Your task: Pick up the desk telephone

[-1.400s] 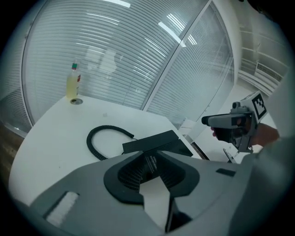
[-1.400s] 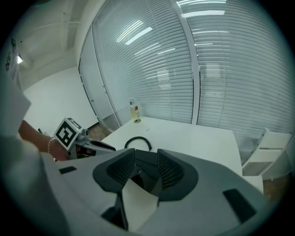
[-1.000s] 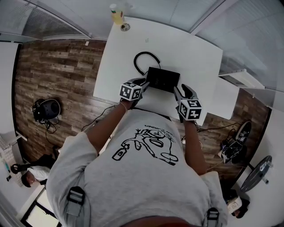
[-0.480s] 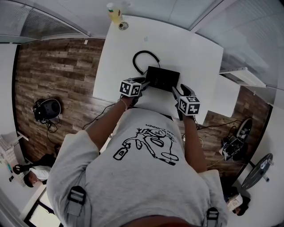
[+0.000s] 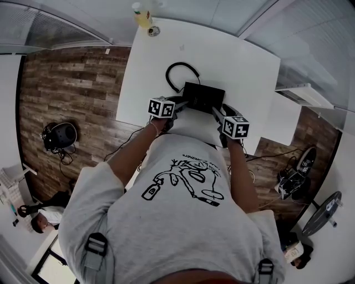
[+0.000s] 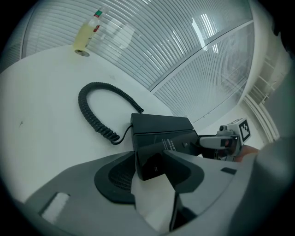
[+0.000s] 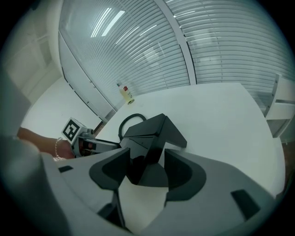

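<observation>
Container: one bottle (image 5: 142,14) stands upright at the far edge of the white counter (image 5: 244,61). It holds a pale yellow liquid; the fill level cannot be read. A small round item (image 5: 153,31) lies just beside its base; what it is cannot be told.

Task item: the black desk telephone (image 5: 204,97) is at the near edge of the counter, between the two tongs. Its coiled cord (image 6: 92,110) loops over the counter on the far side and runs into the telephone's left rear corner.

Left tongs (image 6: 154,170): the jaws stand narrow, closed on the telephone's left near corner, with both pads against the housing. Right tongs (image 7: 144,173): the jaws stand narrow, closed on the right near corner, which sits wedged between the pads.

Limits of view:
- In the head view the tongs bodies and the person's torso (image 5: 177,222) cover the telephone's near side.
- No view shows keys, a display or a separate handset.
- Whether the base rests on the counter or is clear of it cannot be told.
- The bottle label is too small to read.
</observation>
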Demonstrator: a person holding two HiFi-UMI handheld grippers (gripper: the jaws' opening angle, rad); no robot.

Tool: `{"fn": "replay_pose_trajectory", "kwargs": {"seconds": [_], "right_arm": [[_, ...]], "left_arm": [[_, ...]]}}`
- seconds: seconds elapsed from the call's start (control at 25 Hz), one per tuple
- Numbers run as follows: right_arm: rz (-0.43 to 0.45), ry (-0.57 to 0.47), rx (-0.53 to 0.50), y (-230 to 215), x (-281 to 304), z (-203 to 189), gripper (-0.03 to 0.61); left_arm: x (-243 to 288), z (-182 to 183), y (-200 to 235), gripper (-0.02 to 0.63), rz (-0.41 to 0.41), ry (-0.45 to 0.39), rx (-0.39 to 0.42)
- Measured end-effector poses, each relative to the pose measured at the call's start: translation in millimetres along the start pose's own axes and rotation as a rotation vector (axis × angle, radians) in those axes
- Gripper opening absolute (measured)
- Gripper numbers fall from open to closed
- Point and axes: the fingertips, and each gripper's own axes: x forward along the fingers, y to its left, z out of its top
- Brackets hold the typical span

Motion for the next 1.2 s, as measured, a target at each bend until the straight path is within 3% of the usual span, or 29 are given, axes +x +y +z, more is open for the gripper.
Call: {"fn": "replay_pose_trajectory", "kwargs": {"seconds": [0.28, 0.88, 1.2], "right_arm": [[0.032, -0.014, 0.082, 1, 7, -4, 0.198], [0.027, -0.027, 0.075, 12, -5, 5, 0.196], [0.04, -0.076, 0.041, 33, -39, 28, 0.196]], "left_arm": [[0, 1, -3, 0.17, -0.031, -0.008, -0.024], [-15, 10, -15, 0.169, 0.008, -0.013, -0.014], [-44, 31, -47, 0.167, 0.006, -0.054, -0.008]]}}
